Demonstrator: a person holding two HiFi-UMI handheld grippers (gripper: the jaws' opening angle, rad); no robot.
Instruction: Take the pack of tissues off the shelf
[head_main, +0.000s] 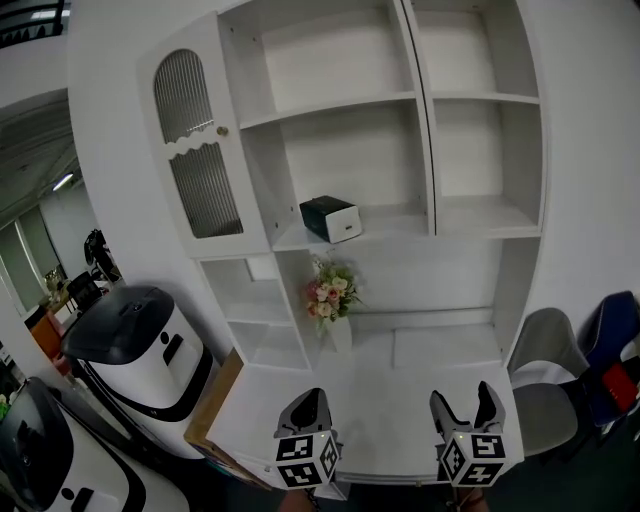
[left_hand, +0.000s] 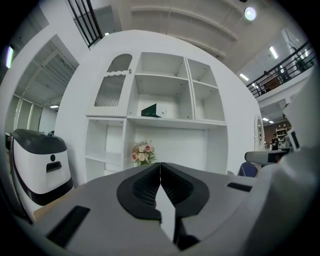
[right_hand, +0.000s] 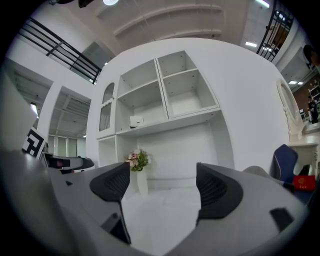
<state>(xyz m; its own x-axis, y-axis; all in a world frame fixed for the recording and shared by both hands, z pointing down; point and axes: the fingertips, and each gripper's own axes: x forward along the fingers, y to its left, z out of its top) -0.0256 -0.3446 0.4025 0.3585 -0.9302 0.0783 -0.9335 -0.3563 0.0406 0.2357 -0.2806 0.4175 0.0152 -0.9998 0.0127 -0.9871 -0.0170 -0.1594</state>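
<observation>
Pack of tissues (head_main: 330, 218) sits on the shelf (head_main: 400, 226) directly above the vase of flowers (head_main: 331, 300), untouched. Both grippers are low over the tabletop (head_main: 380, 385), well short of the vase. The left gripper (head_main: 311, 402) has its jaws closed together on nothing; the right gripper (head_main: 464, 398) has its jaws wide apart and empty. Recommended: lead with the right, raise it clear above the flowers, and straddle the pack squarely before closing.

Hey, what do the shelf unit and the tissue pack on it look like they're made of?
Shelf unit: likely painted wood or laminated board, smooth matte white, with flat, crisp panels. Pack of tissues: probably printed cardboard, dark top, white side, sharp edges; too small to be sure.
</observation>
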